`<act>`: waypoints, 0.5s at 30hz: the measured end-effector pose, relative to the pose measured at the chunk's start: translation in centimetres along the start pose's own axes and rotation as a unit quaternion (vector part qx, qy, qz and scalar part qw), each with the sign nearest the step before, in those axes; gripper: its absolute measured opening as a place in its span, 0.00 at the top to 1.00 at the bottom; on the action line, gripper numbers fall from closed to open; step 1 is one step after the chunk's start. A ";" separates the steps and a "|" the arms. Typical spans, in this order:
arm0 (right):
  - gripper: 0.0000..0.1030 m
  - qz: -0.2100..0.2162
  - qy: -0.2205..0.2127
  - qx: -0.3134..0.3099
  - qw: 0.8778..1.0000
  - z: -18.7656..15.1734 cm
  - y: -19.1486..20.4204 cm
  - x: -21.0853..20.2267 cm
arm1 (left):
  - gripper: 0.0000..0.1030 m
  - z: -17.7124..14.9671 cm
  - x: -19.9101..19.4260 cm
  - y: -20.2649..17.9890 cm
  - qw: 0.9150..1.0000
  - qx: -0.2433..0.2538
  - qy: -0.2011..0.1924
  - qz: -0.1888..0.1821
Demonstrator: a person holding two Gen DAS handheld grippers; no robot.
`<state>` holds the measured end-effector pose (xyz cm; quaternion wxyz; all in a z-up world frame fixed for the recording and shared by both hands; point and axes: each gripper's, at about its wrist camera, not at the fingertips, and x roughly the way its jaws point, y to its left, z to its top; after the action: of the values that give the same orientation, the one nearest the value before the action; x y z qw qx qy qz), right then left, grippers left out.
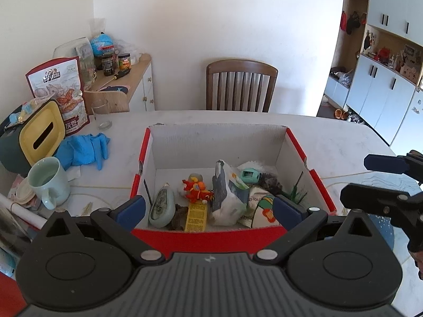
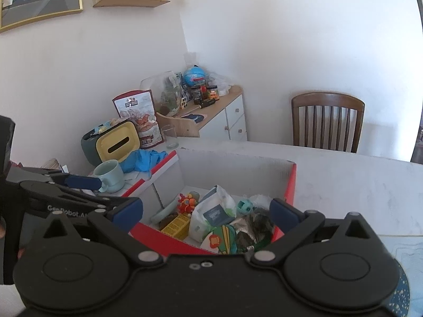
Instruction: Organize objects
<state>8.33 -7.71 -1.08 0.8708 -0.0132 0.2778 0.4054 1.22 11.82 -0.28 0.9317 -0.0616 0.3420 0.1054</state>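
Both tongs, left tongs [image 1: 208, 206] and right tongs [image 2: 206, 212], hover wide and empty over the red-edged cardboard box's [image 1: 211, 236] near rim on the white counter [image 1: 330, 142].

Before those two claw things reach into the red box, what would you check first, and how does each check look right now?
1. Left gripper open and holding nothing: ok.
2. Right gripper open and holding nothing: ok.
3. Red box open on top, no lid in the way: ok.
4. Red toy lying free on top, easy to grasp: ok.
5. White bag standing steady: cannot tell.
6. Room in the box to reach between items: not ok, things are crowded.
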 end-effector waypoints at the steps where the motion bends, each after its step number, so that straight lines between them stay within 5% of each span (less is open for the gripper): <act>1: 0.01 0.001 -0.001 0.002 1.000 -0.1 0.0 -0.1 | 0.00 -0.2 -0.1 -0.1 1.000 0.001 0.001 0.000; 15: 0.01 -0.003 -0.003 0.019 1.000 -1.2 -0.6 -1.2 | 0.00 -0.8 -0.9 -1.2 1.000 -0.002 -0.011 0.001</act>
<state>7.56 -9.26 -1.59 0.8732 0.0034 0.2823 0.3972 0.30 10.41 -0.22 0.9352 -0.0617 0.3317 0.1073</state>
